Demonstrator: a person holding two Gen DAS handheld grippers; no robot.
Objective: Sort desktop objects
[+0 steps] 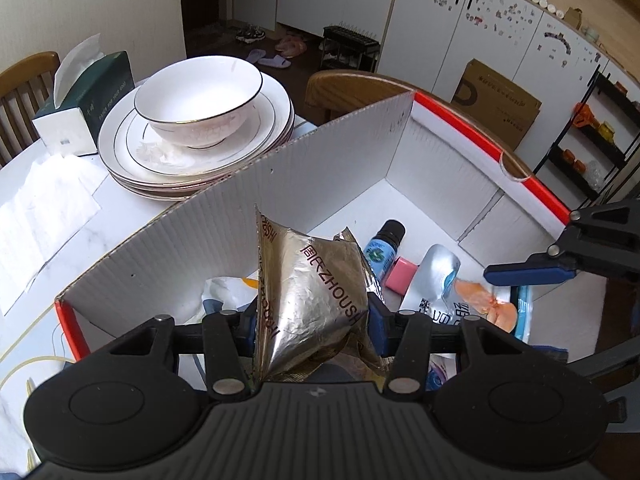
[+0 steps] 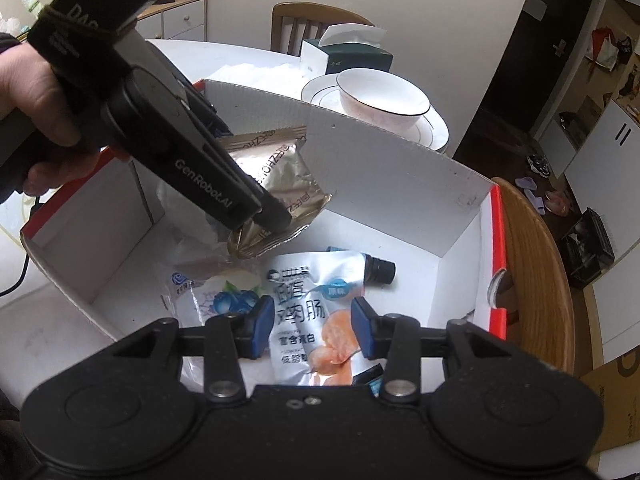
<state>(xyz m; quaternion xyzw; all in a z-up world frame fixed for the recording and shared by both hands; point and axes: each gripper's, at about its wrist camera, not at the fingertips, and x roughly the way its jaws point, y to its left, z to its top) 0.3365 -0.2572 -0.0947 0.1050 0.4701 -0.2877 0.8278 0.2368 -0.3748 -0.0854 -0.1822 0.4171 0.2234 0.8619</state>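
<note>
Nearest the left wrist camera, the left gripper (image 1: 312, 320) is holding its two blue pads clamped on a crinkled silver foil packet (image 1: 316, 280) printed with brown lettering, and the packet is hanging tilted just above the inside of the cardboard box (image 1: 340, 152). That box, white inside with a red rim, is sitting on the white table (image 1: 48, 200) and filling most of both views. At ten o'clock in the left view, a white bowl (image 1: 200, 100) is resting on a stack of plates (image 1: 120, 152), with a green tissue box (image 1: 88, 96) just beside them.

Only the right wrist view is showing the person's hand (image 2: 40, 92) gripping the left tool's handle, the tool slanting down from eleven o'clock toward the box's middle. The right gripper (image 2: 314, 328) is hovering over the box with its jaws apart and nothing between them.

Below it, a pouch with a pink sausage picture (image 2: 316, 320) is lying flat on the box floor, a blueberry-printed bag (image 2: 224, 296) touching it at nine o'clock. A small dark-capped bottle (image 1: 382, 248) is lying at the pouch's far end, and a pink block (image 1: 402, 274), seen only from the left, is lying just beside the bottle.
</note>
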